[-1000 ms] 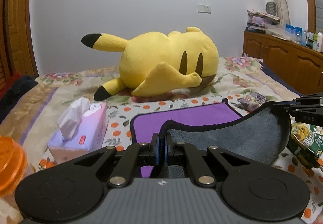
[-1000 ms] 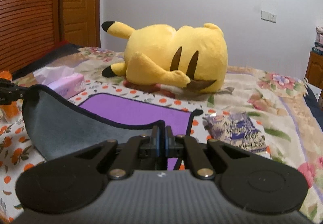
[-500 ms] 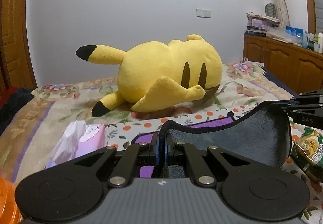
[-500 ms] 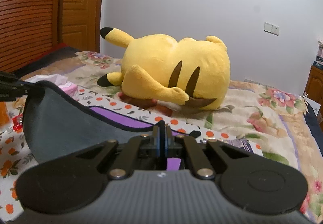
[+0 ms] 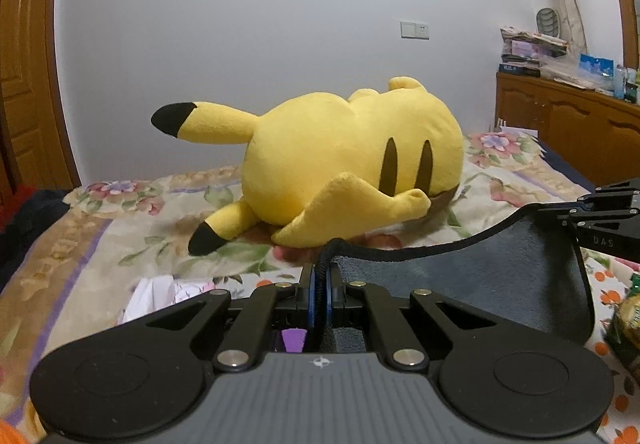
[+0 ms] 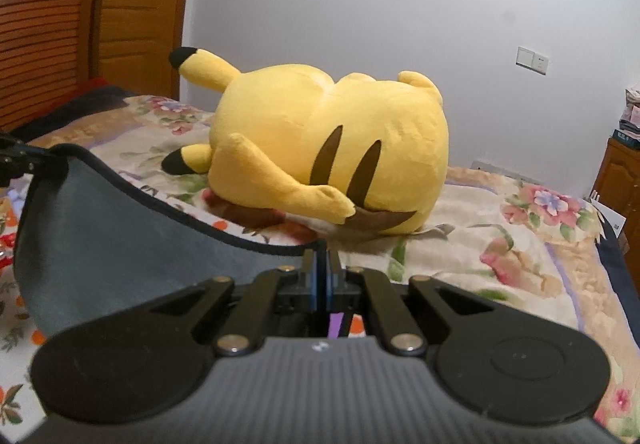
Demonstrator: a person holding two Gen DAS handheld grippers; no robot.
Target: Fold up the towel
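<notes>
Grey towel (image 5: pixel 472 280), purple on its other face, hangs lifted above the floral bed (image 5: pixel 132 220) in front of a yellow plush (image 5: pixel 352 164). Left gripper (image 5: pixel 320 276) and right gripper (image 6: pixel 321 264) each have jaws closed on a black-edged corner. Judged progress: the first fold is mid-carry; laying the edge down and any further folds remain.

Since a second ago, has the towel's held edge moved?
Yes. The towel edge has been carried forward toward the plush toy, now hiding the purple face and most of the tissue box.
</notes>
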